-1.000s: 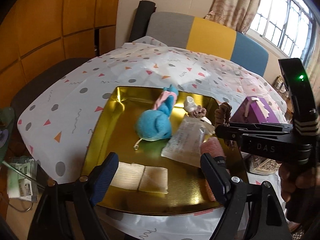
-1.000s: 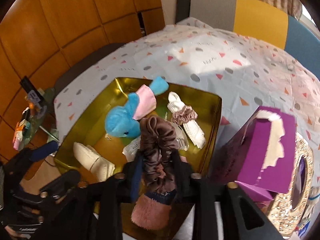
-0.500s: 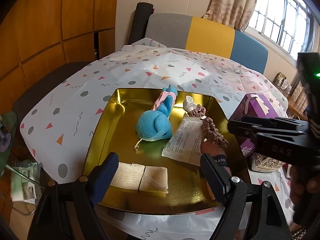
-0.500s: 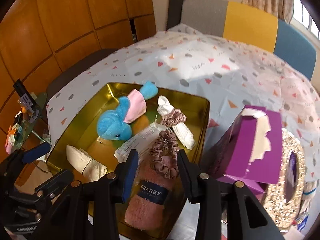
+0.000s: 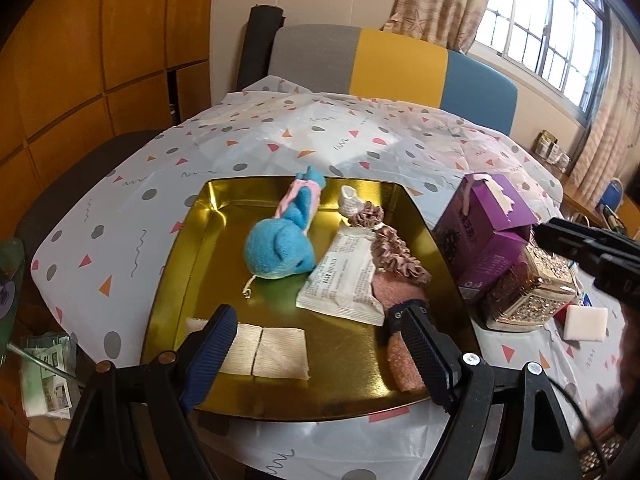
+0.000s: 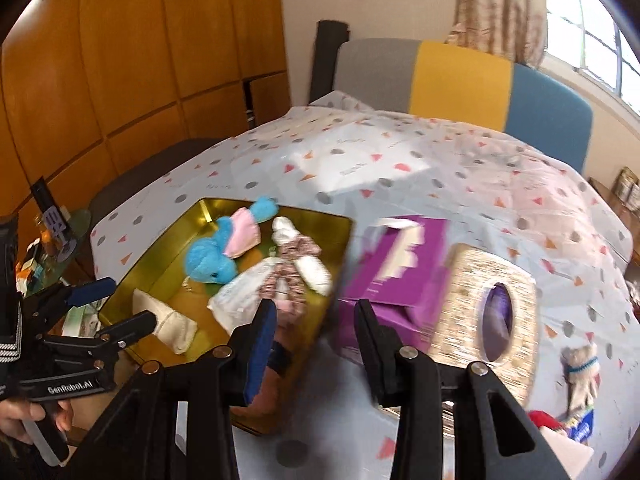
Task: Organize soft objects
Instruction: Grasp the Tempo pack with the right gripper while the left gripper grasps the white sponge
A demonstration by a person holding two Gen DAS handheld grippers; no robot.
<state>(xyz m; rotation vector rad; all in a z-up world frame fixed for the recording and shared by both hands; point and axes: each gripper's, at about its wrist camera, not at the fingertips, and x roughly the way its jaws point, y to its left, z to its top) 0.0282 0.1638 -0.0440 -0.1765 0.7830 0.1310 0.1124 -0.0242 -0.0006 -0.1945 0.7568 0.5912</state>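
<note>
A gold tray [image 5: 192,256] on the table holds a blue plush toy [image 5: 280,248], a brown scrunchie [image 5: 398,256] lying on a pink rolled towel [image 5: 400,356], a white packet [image 5: 344,280], a folded beige cloth [image 5: 264,350] and a white sock with a second scrunchie [image 5: 360,210]. My left gripper [image 5: 316,356] is open and empty over the tray's near edge. My right gripper [image 6: 316,344] is open and empty, above the tray's right edge [image 6: 340,264]. A small teddy [image 6: 580,372] lies on the table at the right.
A purple box [image 6: 400,272] and a woven gold tissue box [image 6: 492,304] stand right of the tray. A white square pad [image 5: 586,322] lies beside them. A sofa stands behind the table. A glass side table with clutter [image 6: 48,248] is at the left.
My right gripper opened and let the brown scrunchie drop onto the pink towel, then drew back up and to the right. My left gripper stayed open over the tray.
</note>
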